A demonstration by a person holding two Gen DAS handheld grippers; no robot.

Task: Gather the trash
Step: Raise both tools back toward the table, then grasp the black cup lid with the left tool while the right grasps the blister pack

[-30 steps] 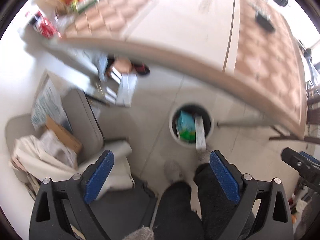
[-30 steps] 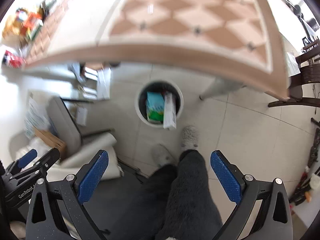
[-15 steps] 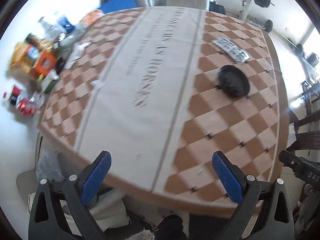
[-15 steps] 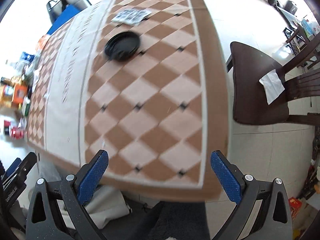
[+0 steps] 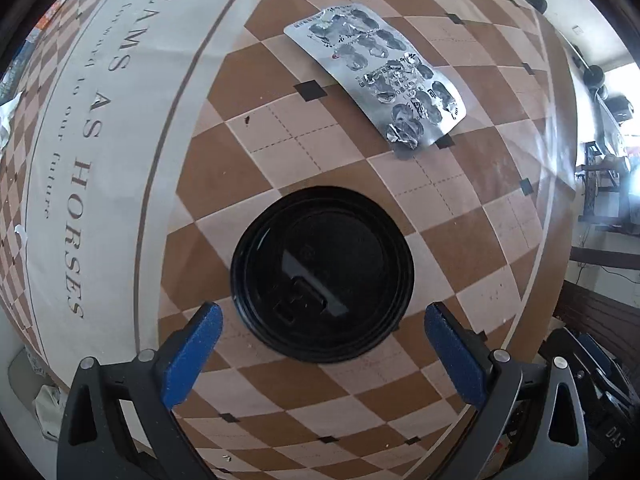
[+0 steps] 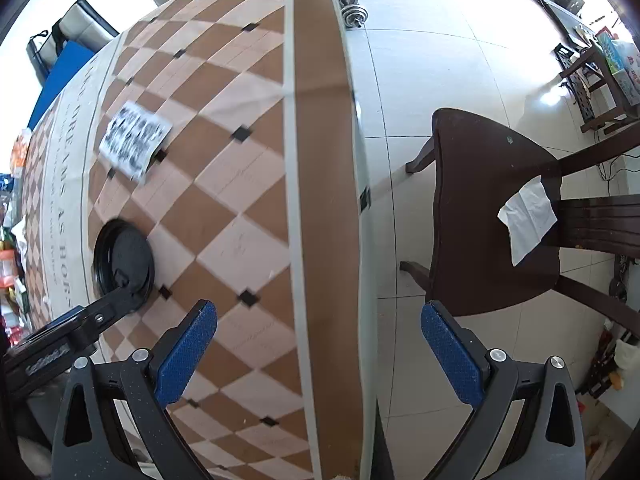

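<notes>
A round black plastic lid (image 5: 322, 274) lies on the checkered tablecloth (image 5: 280, 140). My left gripper (image 5: 322, 354) is open just above it, with the near rim of the lid between the blue pads. A used silver pill blister pack (image 5: 376, 74) lies beyond the lid. In the right wrist view the lid (image 6: 122, 258) and blister pack (image 6: 134, 140) sit at the left. My right gripper (image 6: 318, 354) is open and empty over the table's right edge. A white tissue (image 6: 528, 216) lies on a dark wooden chair (image 6: 492, 216).
The table edge (image 6: 320, 200) runs down the middle of the right wrist view, with tiled floor (image 6: 420, 40) to its right. Packets and clutter (image 6: 12, 240) sit at the table's far left. Dumbbells (image 6: 352, 4) lie on the floor.
Both grippers rose from over the floor bin to above the table. The left one has moved in close over the black lid; the right one has swung toward the table's right edge.
</notes>
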